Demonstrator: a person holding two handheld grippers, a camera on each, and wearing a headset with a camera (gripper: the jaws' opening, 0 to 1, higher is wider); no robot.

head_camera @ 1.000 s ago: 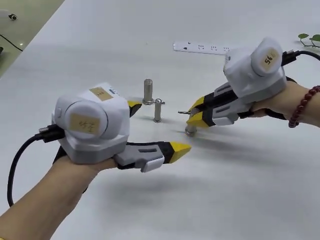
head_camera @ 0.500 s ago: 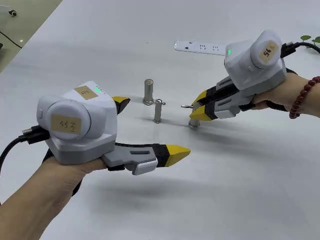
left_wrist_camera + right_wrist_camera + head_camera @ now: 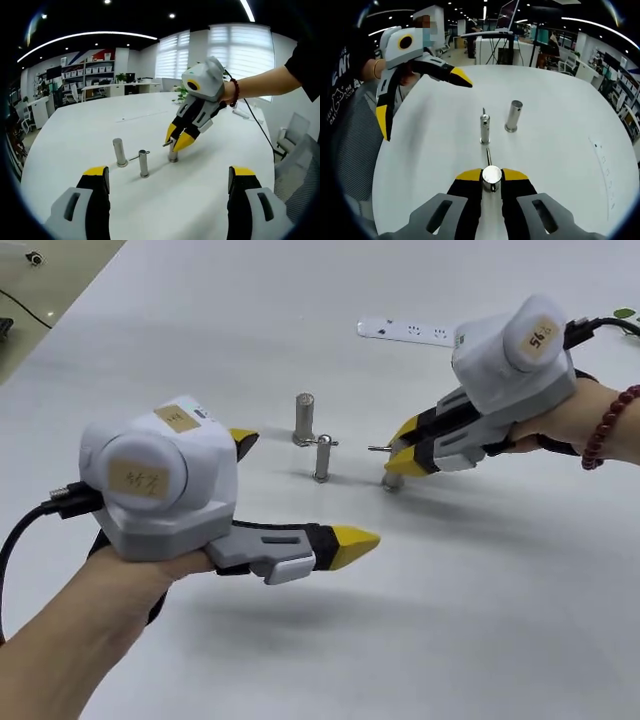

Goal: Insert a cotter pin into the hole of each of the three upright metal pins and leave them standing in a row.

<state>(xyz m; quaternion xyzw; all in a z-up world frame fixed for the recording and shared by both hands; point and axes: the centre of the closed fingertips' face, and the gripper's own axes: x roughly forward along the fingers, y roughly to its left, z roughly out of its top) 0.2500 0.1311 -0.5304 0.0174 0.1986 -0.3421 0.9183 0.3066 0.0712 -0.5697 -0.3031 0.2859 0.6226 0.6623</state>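
**Three metal pins on white bench, one cotter pin fitted**

Far pin [image 3: 304, 418]: upright, at the end of the row.
Middle pin [image 3: 322, 457]: upright, just beside the far pin, with the fitted cotter pin [image 3: 325, 441] crossing its top.
Near pin [image 3: 392, 481]: upright, with its head between the tips of the right gripper [image 3: 405, 455].
Right gripper: jaws closed on the second cotter pin [image 3: 378, 449], which juts toward the middle pin.
Left gripper [image 3: 305, 487]: jaws spread wide and empty, held above the bench [image 3: 480, 600] short of the row.
Power strip [image 3: 405, 332]: lies flat, well behind the pins.
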